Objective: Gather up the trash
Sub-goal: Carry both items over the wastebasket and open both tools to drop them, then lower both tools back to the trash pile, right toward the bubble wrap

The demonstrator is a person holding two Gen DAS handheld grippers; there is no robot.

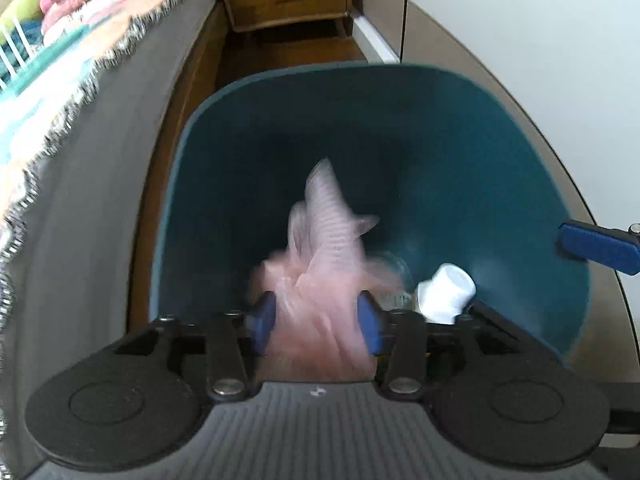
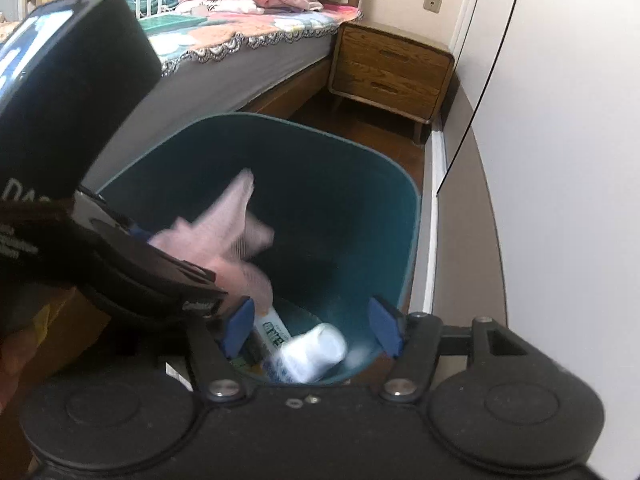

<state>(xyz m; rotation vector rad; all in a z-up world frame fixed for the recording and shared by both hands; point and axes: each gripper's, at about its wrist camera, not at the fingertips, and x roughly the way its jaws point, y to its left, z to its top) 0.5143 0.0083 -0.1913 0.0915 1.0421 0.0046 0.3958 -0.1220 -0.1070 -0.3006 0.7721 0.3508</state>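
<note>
A teal trash bin [image 1: 280, 76] stands on the floor, and both grippers hang over its mouth. A pink, crumpled mesh wrapper [image 1: 324, 240] shows motion-blurred between the blue fingers of my left gripper [image 1: 316, 320]. Those jaws stand apart, not pressing on it. A white bottle [image 1: 444, 292] lies lower right inside the bin. In the right wrist view the bin [image 2: 320, 126] holds the blurred white bottle [image 2: 316, 350] and a labelled pack [image 2: 274, 328]. My right gripper [image 2: 313, 328] stands open above them. The pink wrapper [image 2: 224, 216] trails from the left gripper's black body [image 2: 140, 276].
A bed with a grey side [image 2: 224, 76] and a patterned cover [image 2: 248, 28] runs along the left of the bin. A wooden nightstand [image 2: 392, 68] stands behind it. A white cupboard front [image 2: 560, 120] rises on the right. Brown wooden floor [image 1: 304, 50] lies between them.
</note>
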